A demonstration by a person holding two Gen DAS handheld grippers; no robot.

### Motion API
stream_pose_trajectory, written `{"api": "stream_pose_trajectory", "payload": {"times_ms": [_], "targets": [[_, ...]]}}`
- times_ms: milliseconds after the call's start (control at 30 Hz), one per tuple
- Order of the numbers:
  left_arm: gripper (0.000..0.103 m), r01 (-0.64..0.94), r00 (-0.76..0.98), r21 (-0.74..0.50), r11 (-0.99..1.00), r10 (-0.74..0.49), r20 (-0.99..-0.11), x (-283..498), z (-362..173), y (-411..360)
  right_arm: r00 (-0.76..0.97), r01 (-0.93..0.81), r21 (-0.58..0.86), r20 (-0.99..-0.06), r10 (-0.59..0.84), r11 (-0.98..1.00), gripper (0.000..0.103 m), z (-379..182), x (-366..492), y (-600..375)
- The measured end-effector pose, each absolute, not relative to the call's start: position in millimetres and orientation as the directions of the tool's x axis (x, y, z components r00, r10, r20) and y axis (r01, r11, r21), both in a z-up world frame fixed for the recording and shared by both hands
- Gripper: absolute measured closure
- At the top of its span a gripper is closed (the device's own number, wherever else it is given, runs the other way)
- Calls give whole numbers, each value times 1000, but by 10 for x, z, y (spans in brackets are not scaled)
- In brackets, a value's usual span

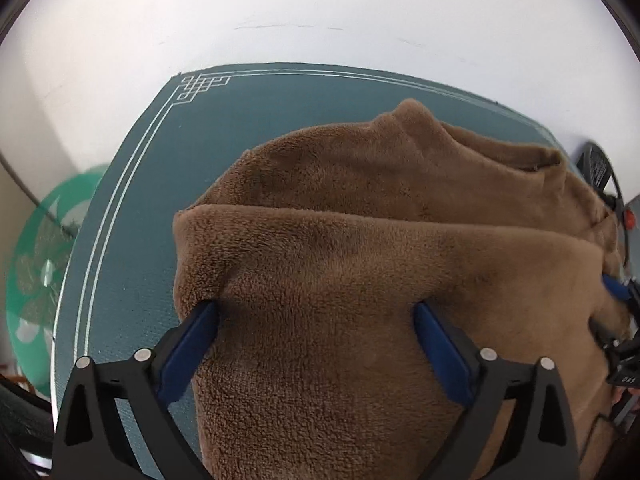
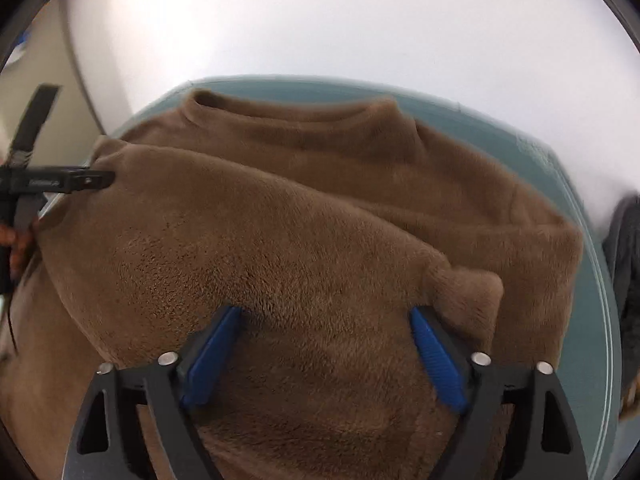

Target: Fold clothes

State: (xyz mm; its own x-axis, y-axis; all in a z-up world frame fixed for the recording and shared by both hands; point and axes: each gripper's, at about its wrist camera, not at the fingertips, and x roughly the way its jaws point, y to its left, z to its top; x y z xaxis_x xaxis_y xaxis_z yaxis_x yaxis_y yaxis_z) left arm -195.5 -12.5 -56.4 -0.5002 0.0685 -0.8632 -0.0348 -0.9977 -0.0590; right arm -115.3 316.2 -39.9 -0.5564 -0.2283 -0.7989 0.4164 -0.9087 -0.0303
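A brown fleece sweater [image 1: 360, 184] lies on a teal mat [image 1: 132, 200], collar toward the far edge. Its lower part is folded up over the body. My left gripper [image 1: 316, 312] has its blue fingers [image 1: 200, 332] spread wide, with the folded fleece draped between them. My right gripper [image 2: 324, 316] also stands wide, its fingers [image 2: 432, 344] set either side of the folded edge of the same sweater [image 2: 320, 168]. The right gripper shows at the right edge of the left wrist view [image 1: 616, 292]. The left gripper shows at the left edge of the right wrist view [image 2: 92, 178].
The teal mat [image 2: 592, 320] has a white line border and sits on a white table [image 1: 280, 8]. A green patterned disc [image 1: 40, 264] lies off the mat's left side. A dark object [image 2: 628, 264] sits at the mat's right.
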Motion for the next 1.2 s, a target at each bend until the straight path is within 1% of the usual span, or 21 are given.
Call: {"api": "stream_pose_trajectory", "payload": {"times_ms": [67, 167, 333, 433, 500, 633, 733, 833, 900, 933, 1067, 1200], "targets": [[1, -43, -515, -30, -999, 48, -856, -1938, -576, -83, -558, 416, -31, -798, -228, -909, 12, -401, -1150, 3161], [1, -40, -514, -44, -998, 59, -856, -1926, -566, -107, -559, 416, -35, -798, -225, -908, 11, -405, -1153, 3146], [1, 15, -440, -37, -999, 27, -898, -1832, -450, -60, -558, 407, -58, -806, -198, -912, 11, -339, -1115, 3138], [1, -50, -441, -75, -996, 89, -893, -1485, -266, 19, -580, 402, -16, -778, -241, -916, 11, -38, -858, 3264], [1, -94, -449, -97, -991, 129, -884, -1225, -145, 74, -629, 422, 5, -718, -297, -906, 11, 275, -543, 3415], [1, -140, -463, -162, -977, 209, -861, -760, 18, 95, -740, 415, -11, -586, -331, -910, 11, 845, 185, 3817], [1, -160, -478, -162, -974, 221, -850, -498, 108, 112, -800, 400, 6, -486, -352, -917, 11, 1215, 710, 4166], [1, -192, -495, -158, -969, 235, -836, -212, 208, 136, -846, 383, 64, -375, -378, -921, 11, 1542, 1238, 4533], [1, -215, -503, -148, -965, 239, -830, -51, 242, 160, -852, 383, 97, -348, -392, -919, 9, 1624, 1481, 4678], [1, -226, -505, -141, -964, 240, -829, 22, 247, 174, -862, 363, 73, -353, -364, -929, 8, 1608, 1583, 4704], [1, -254, -497, -126, -959, 241, -834, 366, 224, 187, -916, 224, -123, -366, -165, -967, 8, 1451, 1980, 4709], [1, -255, -483, -127, -959, 240, -842, 565, 145, 175, -932, 38, -202, -361, 38, -979, 8, 1300, 2200, 4972]]}}
